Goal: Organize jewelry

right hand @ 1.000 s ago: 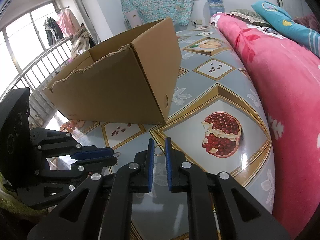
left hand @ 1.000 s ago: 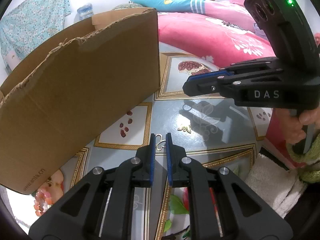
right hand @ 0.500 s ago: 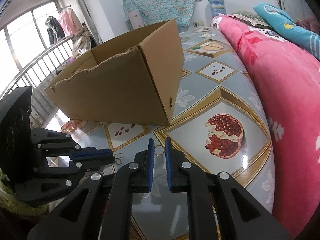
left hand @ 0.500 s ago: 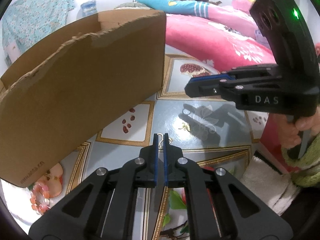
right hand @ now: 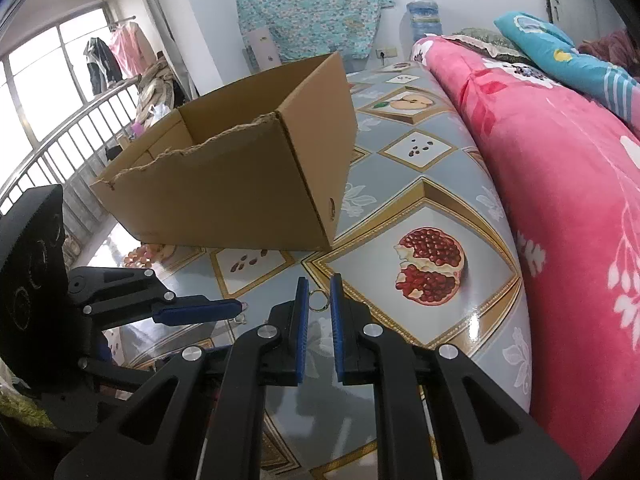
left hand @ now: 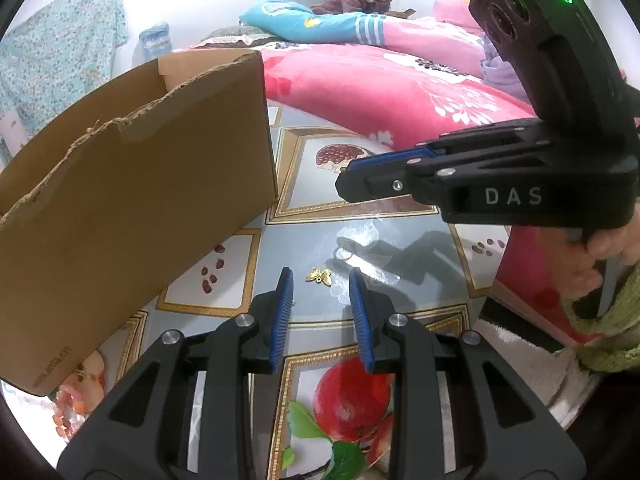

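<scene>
Two jewelry pieces: both in view near the grippers.
Gold butterfly charm (left hand: 318,275): lies flat on the table, just past the left gripper's tips, touched by neither finger.
Ring (right hand: 319,302): thin metal loop, pinched upright at the right gripper's tips.
Left gripper (left hand: 320,280): jaws have just been opening, now spread; nothing held between them.
Right gripper (right hand: 319,292): nearly pressed together, clamping the ring.
Table (right hand: 420,168): glossy fruit-print cloth, pomegranate panel beside the grippers.
Cardboard box (right hand: 240,184): open-topped, torn rim, standing on the table beyond both grippers.
Pink blanket (right hand: 560,184): along the table's right edge.
</scene>
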The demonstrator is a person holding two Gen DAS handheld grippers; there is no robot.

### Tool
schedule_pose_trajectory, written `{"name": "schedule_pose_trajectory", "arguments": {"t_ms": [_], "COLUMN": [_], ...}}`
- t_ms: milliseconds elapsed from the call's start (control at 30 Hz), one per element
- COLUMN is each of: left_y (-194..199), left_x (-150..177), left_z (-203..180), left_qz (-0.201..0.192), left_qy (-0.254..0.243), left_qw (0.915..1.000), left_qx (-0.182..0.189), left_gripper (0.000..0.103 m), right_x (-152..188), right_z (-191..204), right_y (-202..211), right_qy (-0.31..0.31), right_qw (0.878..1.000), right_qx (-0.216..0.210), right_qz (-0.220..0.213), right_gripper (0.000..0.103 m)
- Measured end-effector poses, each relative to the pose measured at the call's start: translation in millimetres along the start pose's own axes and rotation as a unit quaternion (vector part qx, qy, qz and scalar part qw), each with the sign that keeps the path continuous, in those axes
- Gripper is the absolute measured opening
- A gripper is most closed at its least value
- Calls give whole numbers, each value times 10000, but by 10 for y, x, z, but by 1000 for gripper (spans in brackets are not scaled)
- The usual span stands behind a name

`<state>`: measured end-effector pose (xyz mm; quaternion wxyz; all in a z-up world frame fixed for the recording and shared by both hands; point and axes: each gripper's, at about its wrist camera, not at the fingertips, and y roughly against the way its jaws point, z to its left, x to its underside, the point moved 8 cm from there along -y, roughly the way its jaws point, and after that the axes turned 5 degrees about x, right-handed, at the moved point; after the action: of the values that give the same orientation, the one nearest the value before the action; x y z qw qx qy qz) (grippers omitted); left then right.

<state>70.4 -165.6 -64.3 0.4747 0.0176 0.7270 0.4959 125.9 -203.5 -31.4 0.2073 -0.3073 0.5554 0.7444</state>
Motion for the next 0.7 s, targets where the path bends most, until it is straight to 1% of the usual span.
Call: {"name": "schedule_pose_trajectory", "arguments": {"t_ms": [167,267,367,433,500,533,600,700], "left_y": [73,120,118,84,39,-5,-36,-38], "left_x": [112,148,150,131,128,139,134,116], "left_z": [148,201,227,233,244,256,272,294], "left_qz": [29,-24,-53,-72,-49,14,-14,37], "left_qy": [313,447,424,402,394,387,261,374], "left_qw": [9995,9990,9989,9990,9990,9990,9989,9986], "left_qx": [-67,-87,-174,-200,-200,-222,-385,-376], "left_gripper": [27,27,28,33,35,36,36,35], "right_x": [-7,-14,-20,-28,-29,-27,-21,-22], "right_z": [71,124,152,170,183,184,184,168], "right_y": [-17,-36,-44,-23,-11,-10,-11,-13], "right_qy": [65,125,139,151,156,146,127,115], "right_qw": [9999,9998,9998,9998,9998,9998,9998,9999], "right_qx": [-92,-139,-160,-151,-134,-127,-107,-80], "right_qz": [15,35,63,43,35,39,49,54], "right_gripper": [11,11,11,11,11,11,11,11]}}
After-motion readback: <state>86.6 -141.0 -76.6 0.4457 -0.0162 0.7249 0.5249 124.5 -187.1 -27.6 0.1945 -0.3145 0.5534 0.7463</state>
